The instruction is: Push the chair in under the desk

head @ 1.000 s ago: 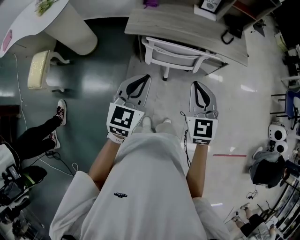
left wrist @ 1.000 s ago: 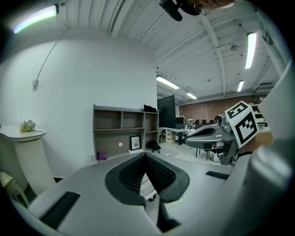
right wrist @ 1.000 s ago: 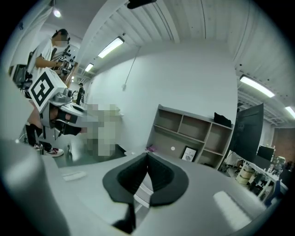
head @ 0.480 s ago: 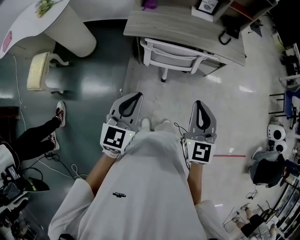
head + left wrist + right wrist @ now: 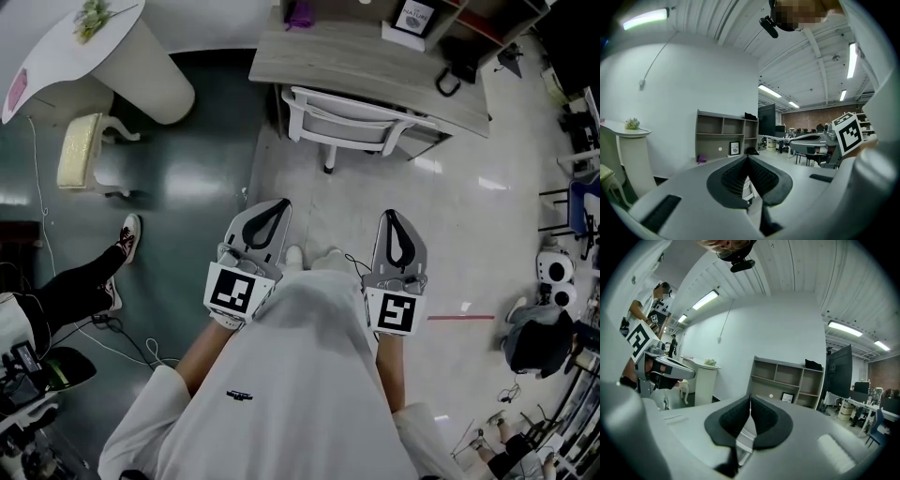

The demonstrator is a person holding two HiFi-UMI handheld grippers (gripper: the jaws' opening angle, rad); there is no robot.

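White chair point(image 5: 352, 117) tucked under far desk point(image 5: 375, 61). Left gripper point(image 5: 269, 208), right gripper point(image 5: 397, 224) near person, both closed, holding nothing.

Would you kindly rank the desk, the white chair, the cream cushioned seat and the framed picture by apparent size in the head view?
1. desk
2. white chair, though part of it is hidden under the desk
3. cream cushioned seat
4. framed picture, clearly the smallest
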